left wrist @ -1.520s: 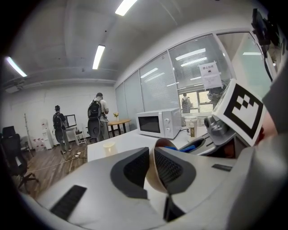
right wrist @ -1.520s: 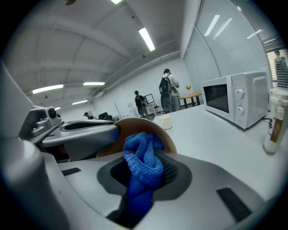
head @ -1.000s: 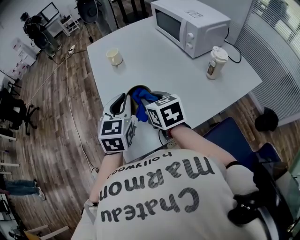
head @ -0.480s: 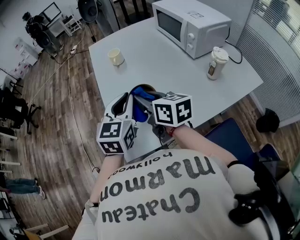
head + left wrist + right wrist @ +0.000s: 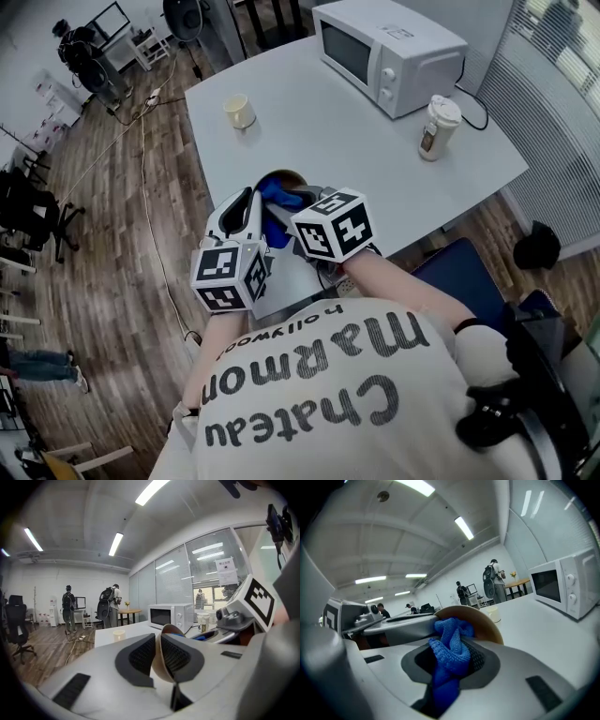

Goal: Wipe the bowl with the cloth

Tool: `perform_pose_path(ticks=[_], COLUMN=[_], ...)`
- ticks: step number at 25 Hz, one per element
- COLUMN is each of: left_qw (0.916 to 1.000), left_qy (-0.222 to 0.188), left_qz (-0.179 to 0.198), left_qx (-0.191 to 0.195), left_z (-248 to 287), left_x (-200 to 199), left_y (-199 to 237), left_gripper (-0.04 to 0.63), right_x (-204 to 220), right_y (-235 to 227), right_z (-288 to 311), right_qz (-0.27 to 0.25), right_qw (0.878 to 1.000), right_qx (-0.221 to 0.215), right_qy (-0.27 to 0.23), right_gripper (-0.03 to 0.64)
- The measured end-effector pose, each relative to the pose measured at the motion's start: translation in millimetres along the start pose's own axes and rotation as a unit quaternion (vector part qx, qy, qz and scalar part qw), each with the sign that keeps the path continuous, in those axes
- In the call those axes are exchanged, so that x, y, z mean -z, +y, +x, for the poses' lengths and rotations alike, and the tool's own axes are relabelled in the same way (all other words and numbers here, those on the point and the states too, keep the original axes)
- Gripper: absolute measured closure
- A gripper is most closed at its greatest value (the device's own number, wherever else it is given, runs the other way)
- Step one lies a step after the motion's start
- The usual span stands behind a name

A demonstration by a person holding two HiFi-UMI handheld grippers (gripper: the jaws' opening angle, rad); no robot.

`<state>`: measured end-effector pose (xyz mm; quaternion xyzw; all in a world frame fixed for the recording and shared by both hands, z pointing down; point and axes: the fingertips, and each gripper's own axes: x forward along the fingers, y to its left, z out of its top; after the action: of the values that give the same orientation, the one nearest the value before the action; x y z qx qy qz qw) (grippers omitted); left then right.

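While the white worktop point(image 5: 309, 122) carries a microwave point(image 5: 389, 52) at its far side, a person works at its near edge with two hand-held grippers. The left gripper point(image 5: 158, 654) has its fingers point(image 5: 140, 654) clamped narrowly on the wall of the brown bowl point(image 5: 171, 629), one pad inside and one outside. The right gripper point(image 5: 450, 660) has its fingers point(image 5: 478, 659) clenched on the bunched blue cloth point(image 5: 450, 644), which presses into the bowl's inside. Only the gripper views show these grips; from the head view the marker cubes point(image 5: 331, 225) cover the fingers, and just the bowl's rim and a fold of cloth show. Half a second ago the right cube sat higher and further right; it now lies back beside the left one. A small cup point(image 5: 240, 111) stands well apart.
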<state>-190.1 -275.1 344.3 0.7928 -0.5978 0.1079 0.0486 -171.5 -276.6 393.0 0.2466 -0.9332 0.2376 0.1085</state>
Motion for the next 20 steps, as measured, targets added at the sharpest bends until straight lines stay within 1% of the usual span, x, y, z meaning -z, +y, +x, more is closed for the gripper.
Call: perform_pose_path(ticks=[2,4,10,15,20], left_qw=[1.0,0.9999,0.9992,0.9986,0.9978], left_qy=[0.001,0.005,0.022,0.036,0.045], left_qz=[-0.005,-0.009,-0.016,-0.029,-0.047], left_qx=[-0.006,-0.013,-0.03,-0.025,-0.011], left_z=[-9,-21,-62,-94,-111], left_x=[3,8,35,58,75], left_y=[5,13,27,30,26], left_gripper=[0.56,0.56,0.561,0.56,0.561], right_x=[8,19,55,78,92], right_y=[9,18,45,61,69], right_z=[3,6,10,2,-9], right_qz=[-0.033,-0.052,-0.074,-0.083,-0.102], right_qw=[0.999,0.997,0.991,0.986,0.982], right_qx=[0.008,0.013,0.034,0.067,0.101], right_qy=[0.024,0.052,0.108,0.126,0.124], right_gripper=[0.529,0.529,0.529,0.529,0.529])
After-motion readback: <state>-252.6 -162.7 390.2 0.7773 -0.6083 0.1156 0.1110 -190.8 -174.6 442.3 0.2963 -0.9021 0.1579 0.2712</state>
